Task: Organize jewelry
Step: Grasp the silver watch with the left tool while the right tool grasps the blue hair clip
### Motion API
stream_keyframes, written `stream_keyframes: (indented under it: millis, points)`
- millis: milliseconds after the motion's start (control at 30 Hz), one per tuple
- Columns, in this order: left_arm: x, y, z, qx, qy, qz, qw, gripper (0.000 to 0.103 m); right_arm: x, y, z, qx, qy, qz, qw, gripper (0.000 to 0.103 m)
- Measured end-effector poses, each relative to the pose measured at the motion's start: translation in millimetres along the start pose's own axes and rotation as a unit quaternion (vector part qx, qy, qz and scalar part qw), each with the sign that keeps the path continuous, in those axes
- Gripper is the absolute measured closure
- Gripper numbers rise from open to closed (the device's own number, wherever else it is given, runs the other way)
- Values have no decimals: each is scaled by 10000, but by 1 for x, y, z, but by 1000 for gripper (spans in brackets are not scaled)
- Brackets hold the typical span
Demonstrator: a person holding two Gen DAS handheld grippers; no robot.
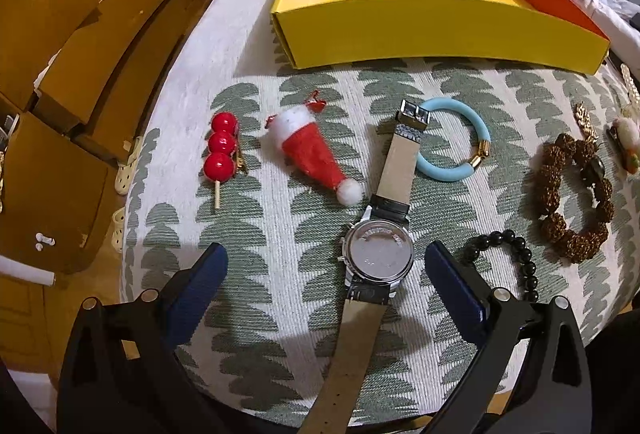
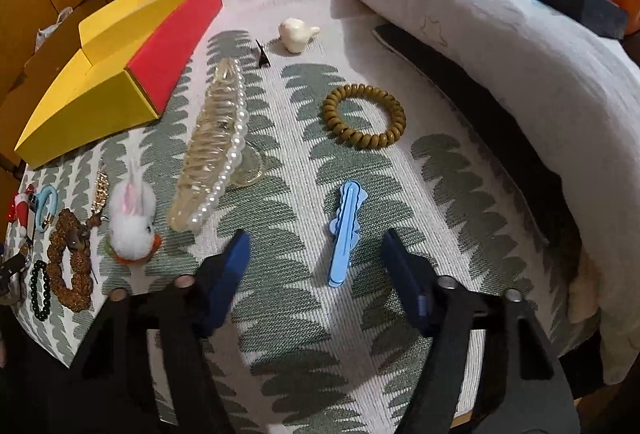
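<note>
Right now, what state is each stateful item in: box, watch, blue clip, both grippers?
yellow box: open, nothing visible inside
watch: face down, strap unbuckled and laid out straight
blue hair clip: shut, flat on the cloth, between the right gripper's fingers, untouched
left gripper: open, over the watch, not gripping
right gripper: open, pads clear of the clip

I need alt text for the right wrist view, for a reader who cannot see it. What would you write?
The right gripper hangs open over a patterned cloth, its blue fingers either side of a light blue hair clip. Beyond lie a coiled olive hair tie, a long pearl-edged claw clip and a yellow box.
</note>
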State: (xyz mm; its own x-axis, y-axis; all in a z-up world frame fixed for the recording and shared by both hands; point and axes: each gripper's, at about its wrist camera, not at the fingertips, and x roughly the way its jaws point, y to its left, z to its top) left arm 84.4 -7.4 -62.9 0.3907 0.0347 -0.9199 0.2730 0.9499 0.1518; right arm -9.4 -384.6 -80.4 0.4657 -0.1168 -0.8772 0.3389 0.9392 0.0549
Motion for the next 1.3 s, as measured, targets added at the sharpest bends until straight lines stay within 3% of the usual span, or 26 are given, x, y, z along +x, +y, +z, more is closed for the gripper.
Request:
stream_keyframes:
  millis: [67, 133, 500, 567, 667, 733, 800, 1300]
  points:
    - [3, -3, -2, 23, 57, -38, 10000, 11, 2, -2, 1, 21, 29, -102, 9999, 46]
    - [7, -5, -3, 44, 135, -84, 9999, 23, 3, -4, 3, 58, 42, -89, 9999, 47]
    - [11, -6, -5, 33, 136, -140, 9998, 27, 15, -4, 13, -8, 186, -105, 9998, 52]
    - [10, -6, -4, 41, 122, -146, 9998, 30, 15, -5, 13, 18, 186, -50, 9998, 58]
    - [10, -4, -2, 35, 92, -118, 9999, 43, 14, -4, 12, 56, 157, 27, 9999, 71]
    - [10, 0, -1, -29, 79, -161, 9998, 60, 13, -4, 12, 62, 136, 25, 9999, 81]
    - [11, 5, 0, -65, 79, -224, 9997, 61, 13, -6, 11, 102, 129, 12, 9999, 87]
    - [-10, 21, -5, -230, -223, -729, 9968, 62, -4, -19, 2, 443, -131, 274, 9986, 87]
